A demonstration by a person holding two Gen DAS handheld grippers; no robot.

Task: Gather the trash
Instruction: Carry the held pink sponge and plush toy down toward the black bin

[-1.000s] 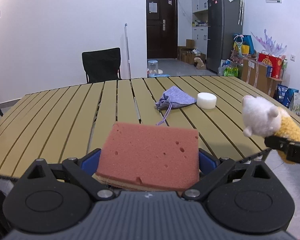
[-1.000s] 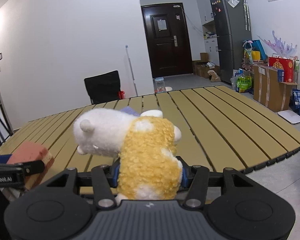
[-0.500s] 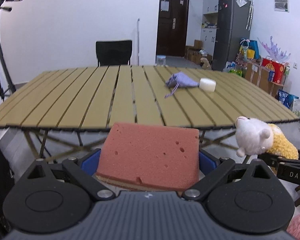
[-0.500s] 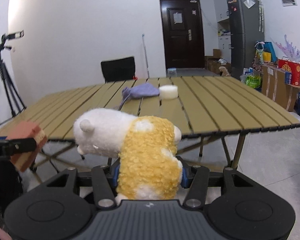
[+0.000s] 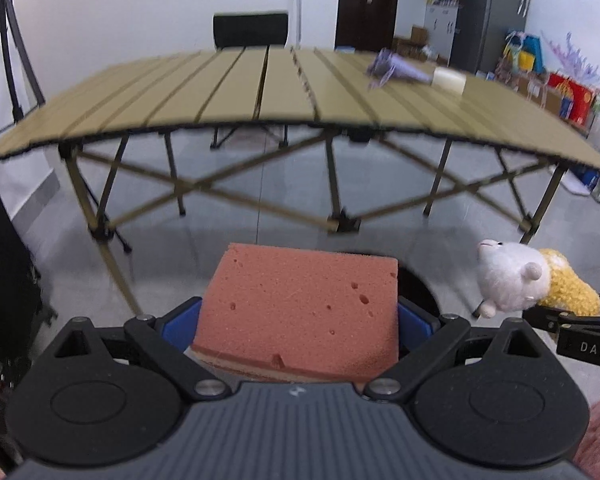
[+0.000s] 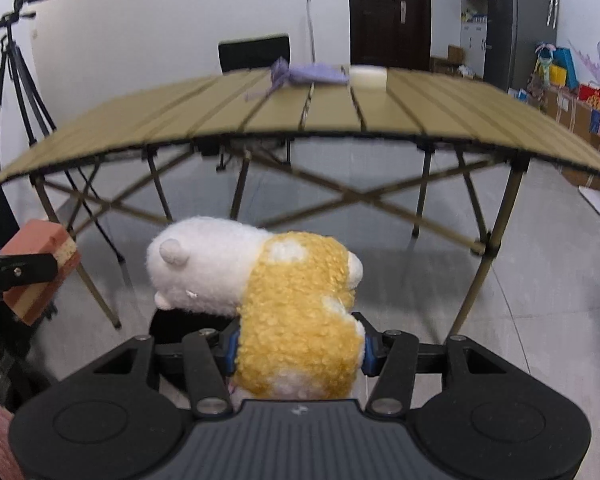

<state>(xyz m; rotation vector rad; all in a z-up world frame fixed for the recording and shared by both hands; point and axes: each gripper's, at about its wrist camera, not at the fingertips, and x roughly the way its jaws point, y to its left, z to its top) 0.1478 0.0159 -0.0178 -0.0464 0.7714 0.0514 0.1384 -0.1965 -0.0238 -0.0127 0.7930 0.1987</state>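
The left claw (image 5: 299, 320) is clamped on a pink sponge (image 5: 300, 304), a porous slab with a tan layer underneath, pinched between blue pads. The right claw (image 6: 298, 346) grips a plush (image 6: 284, 300) by its curly yellow body, the smooth white head sticking out to the left. Each view catches the other's load at its edge: the left view shows the plush (image 5: 516, 284) low on the right, the right view the sponge (image 6: 40, 264) on the left. Both claws are below the level of the counter (image 5: 228, 88), over grey floor (image 6: 540, 264). Beyond stands the slatted tan counter on crossed legs; on its top lie a crumpled purple pouch (image 6: 308, 74) and, just beside it, a white round block (image 6: 367, 76). Only the right view shows the tripod's (image 6: 16, 64) top.
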